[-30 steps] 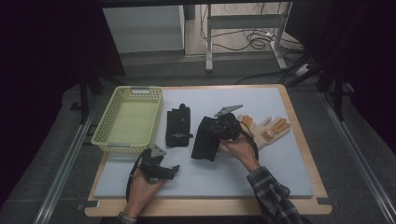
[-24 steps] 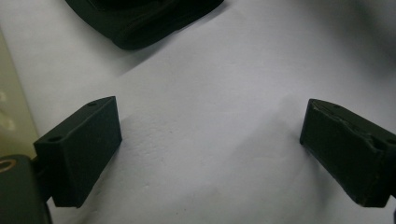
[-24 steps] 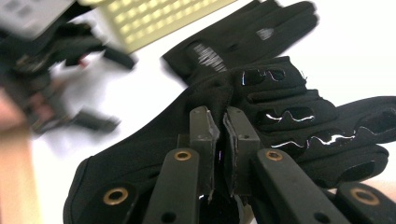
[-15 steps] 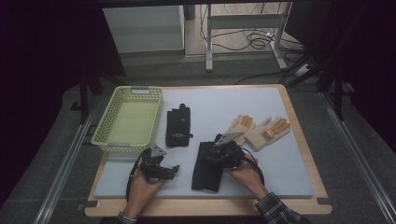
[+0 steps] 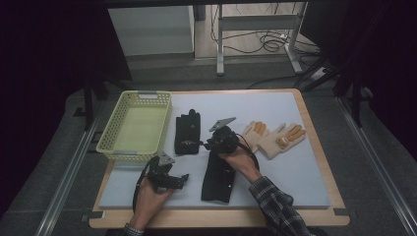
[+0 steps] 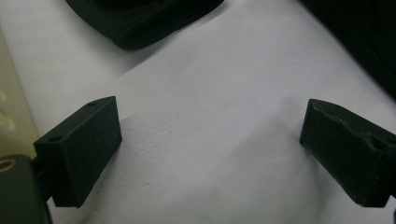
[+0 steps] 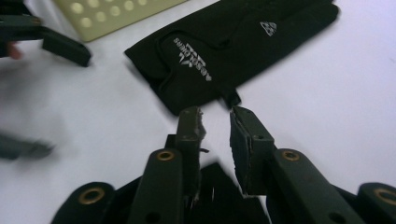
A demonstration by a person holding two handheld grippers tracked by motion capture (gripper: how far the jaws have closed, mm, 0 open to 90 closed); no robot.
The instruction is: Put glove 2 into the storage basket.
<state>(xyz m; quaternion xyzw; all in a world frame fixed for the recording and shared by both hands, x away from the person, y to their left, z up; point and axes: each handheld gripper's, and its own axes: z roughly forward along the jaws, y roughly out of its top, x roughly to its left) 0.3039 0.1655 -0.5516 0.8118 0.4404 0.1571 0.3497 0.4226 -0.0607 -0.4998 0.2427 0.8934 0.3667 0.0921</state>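
Two black gloves lie on the white mat [image 5: 305, 172]. One, with a white logo, [image 5: 188, 132] [image 7: 224, 51] lies beside the basket. The other [image 5: 219, 174] [image 7: 217, 186] lies lengthwise near the front edge, under my right gripper's body. My right gripper [image 5: 204, 144] [image 7: 215, 114] hovers between the two gloves, its jaws a narrow gap apart with bare mat showing between them. The tips point at the logo glove's cuff. My left gripper [image 5: 184, 179] [image 6: 210, 140] rests at the front left, wide open over bare mat.
A yellow-green perforated basket [image 5: 114, 147] [image 7: 112, 14] stands at the left of the mat. A pair of tan gloves with orange fingertips [image 5: 275, 140] lies at the right. The wooden table rim [image 5: 221, 219] runs along the front.
The right gripper drew one black glove from mid-mat down to the front, let it go, and moved back up toward the logo glove. The left gripper stayed put.
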